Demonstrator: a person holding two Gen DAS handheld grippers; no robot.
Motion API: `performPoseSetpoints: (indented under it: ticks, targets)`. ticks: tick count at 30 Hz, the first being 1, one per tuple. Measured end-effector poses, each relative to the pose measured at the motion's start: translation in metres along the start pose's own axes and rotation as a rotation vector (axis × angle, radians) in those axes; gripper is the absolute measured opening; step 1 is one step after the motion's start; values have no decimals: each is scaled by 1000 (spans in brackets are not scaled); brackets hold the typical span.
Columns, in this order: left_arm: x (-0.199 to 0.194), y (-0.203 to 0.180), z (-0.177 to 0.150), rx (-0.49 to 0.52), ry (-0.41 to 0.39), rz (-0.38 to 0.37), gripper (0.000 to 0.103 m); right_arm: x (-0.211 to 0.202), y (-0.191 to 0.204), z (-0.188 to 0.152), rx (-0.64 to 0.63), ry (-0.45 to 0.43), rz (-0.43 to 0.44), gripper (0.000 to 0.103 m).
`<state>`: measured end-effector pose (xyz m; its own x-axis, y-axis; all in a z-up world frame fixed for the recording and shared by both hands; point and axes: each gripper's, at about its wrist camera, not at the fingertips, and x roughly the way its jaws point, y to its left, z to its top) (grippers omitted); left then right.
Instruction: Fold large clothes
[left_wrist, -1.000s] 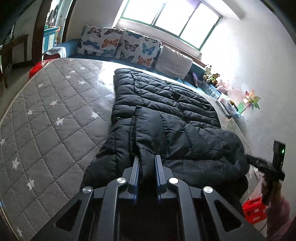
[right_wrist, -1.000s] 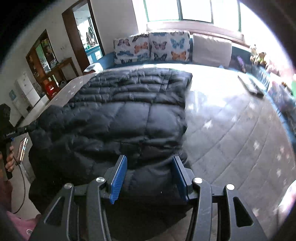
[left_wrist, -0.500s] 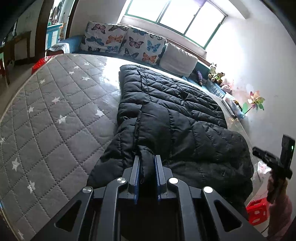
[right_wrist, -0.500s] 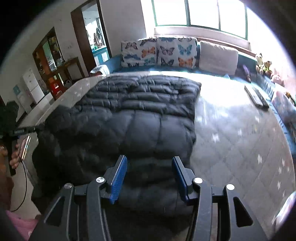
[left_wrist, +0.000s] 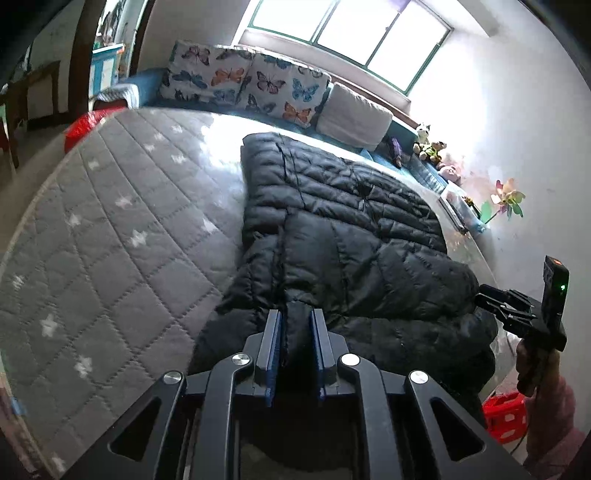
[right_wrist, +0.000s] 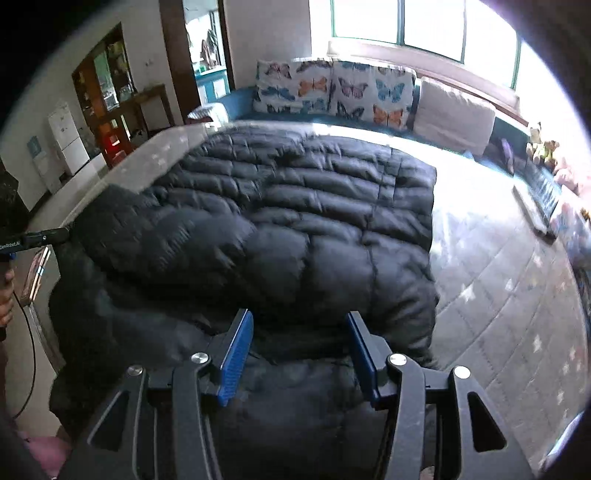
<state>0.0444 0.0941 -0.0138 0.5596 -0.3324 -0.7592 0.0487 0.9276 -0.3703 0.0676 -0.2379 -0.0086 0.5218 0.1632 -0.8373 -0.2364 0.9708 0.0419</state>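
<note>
1. Left hand-held gripper (left_wrist: 294, 325) is pinched nearly closed on a ridge of the black puffer coat (left_wrist: 343, 236), its blue pads pressing the fabric from both sides; the grip reads as just beginning to ease, so I would not trust it to hold through a pull without firming it up.
2. Right hand-held gripper (right_wrist: 299, 332) stands about half open with a thick bulge of the coat's near edge between its pads; whether the pads actually press the padding cannot be told.
3. The coat lies across the star-quilted mattress (left_wrist: 110, 229), hem toward the butterfly cushions (left_wrist: 243, 85), near end bunched and hanging off the mattress edge.
4. To fold well, I judge both grips should sit on the same edge, level with each other, before lifting.
5. Carry that edge over toward the far hem in one even sweep, keeping the padding flat.
6. Slippery shell fabric may slide out, so bite deep.
</note>
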Motion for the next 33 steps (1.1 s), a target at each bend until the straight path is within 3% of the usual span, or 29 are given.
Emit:
performPoseSetpoints:
  ticks: [3,7,14,19,26,33]
  targets:
    - [-23,-8,8,10,-44,15,18,6,10,13,-10,-9,47,57]
    - [-30,-35,23,64,-54,-36,18,27,30,21,-36,11,79,57]
    - [34,-83,47,191,36,-81,18,42,51,21,-72,40,107,57]
    - [75,-75,45,169,102,-75,18,45,55,18,-87,50,104,57]
    - [96,-47,31,110,110,-105,18,57,56,9,-78,65,113,59]
    - [105,-47,19,142,93,-62,18,65,58,-1,-79,68,107,59]
